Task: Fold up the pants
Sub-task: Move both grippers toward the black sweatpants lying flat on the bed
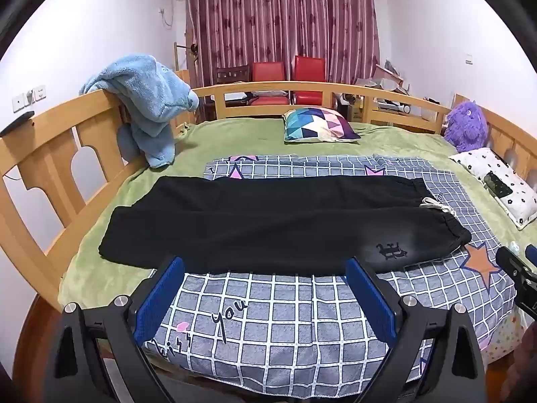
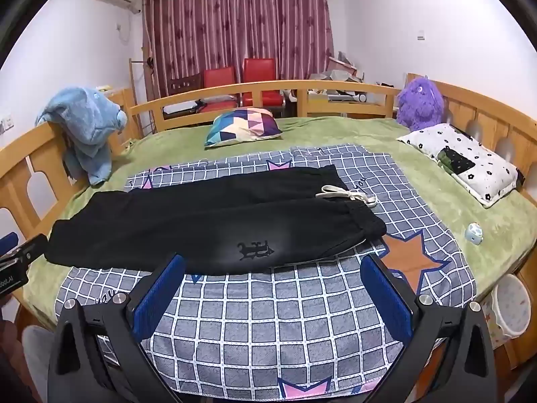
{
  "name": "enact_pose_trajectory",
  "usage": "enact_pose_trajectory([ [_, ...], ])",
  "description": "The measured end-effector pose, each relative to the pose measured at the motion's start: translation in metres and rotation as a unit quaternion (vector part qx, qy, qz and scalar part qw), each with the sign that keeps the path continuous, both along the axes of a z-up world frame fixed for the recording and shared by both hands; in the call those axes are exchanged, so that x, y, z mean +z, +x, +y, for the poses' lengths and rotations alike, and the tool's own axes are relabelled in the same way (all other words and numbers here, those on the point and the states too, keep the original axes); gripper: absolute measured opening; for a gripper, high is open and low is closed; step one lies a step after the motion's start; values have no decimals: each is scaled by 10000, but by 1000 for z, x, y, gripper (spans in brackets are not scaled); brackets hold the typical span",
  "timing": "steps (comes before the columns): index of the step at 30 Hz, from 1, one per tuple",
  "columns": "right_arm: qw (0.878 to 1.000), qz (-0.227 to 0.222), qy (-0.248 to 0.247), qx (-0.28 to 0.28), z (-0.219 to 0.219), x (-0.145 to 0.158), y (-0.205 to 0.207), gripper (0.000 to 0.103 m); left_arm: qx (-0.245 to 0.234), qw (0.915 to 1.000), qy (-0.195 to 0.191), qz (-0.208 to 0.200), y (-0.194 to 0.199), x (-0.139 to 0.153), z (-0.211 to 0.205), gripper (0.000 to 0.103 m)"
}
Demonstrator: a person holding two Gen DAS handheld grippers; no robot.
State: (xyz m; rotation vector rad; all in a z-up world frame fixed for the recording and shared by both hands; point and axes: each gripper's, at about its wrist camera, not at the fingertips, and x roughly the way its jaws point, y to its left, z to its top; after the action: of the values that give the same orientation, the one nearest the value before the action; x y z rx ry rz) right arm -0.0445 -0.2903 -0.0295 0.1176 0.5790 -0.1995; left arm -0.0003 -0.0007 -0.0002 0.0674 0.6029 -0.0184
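A pair of black pants (image 1: 268,221) lies flat across the middle of both frames, spread lengthwise from left to right on a grey checked blanket (image 1: 278,315) with pink and orange stars. The waistband sits at the right end, where a white drawstring (image 2: 349,195) trails onto the blanket; the leg cuffs reach the left end, over a green bedspread (image 1: 110,258). A small dark emblem (image 2: 255,248) shows on the near side of the pants, toward the waist.

In the left wrist view, the left gripper (image 1: 263,270) hangs at the lower centre, its blue-padded fingers (image 1: 161,297) spread wide with nothing between them, the tips just short of the pants' near edge. In the right wrist view, the right gripper (image 2: 272,270) sits likewise at the lower centre, blue pads spread wide and empty, close to the emblem.

Farther out, a patchwork cushion (image 1: 319,124) lies in the upper middle of the bed. A blue plush elephant (image 1: 147,100) drapes over the wooden bed rail (image 1: 50,154) at the upper left. A purple plush toy (image 2: 419,102) sits at the upper right, with a white flowered pillow (image 2: 470,161) below it. Dark red curtains (image 1: 282,20) and two red chairs (image 1: 288,77) fill the top centre, behind the bed.
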Motion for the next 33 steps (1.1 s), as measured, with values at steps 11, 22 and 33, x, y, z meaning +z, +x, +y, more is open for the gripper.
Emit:
enact_pose_trajectory([
  [11,9998,0,205,85,-7,23,16,103,-45,9999,-76,-48,16,14,2,98],
  [22,9998,81,52,152,2,8,39,103,104,9993,-209,278,41,-7,0,98],
  [33,9996,180,52,210,11,-4,41,103,169,9992,-168,330,45,-17,5,98],
])
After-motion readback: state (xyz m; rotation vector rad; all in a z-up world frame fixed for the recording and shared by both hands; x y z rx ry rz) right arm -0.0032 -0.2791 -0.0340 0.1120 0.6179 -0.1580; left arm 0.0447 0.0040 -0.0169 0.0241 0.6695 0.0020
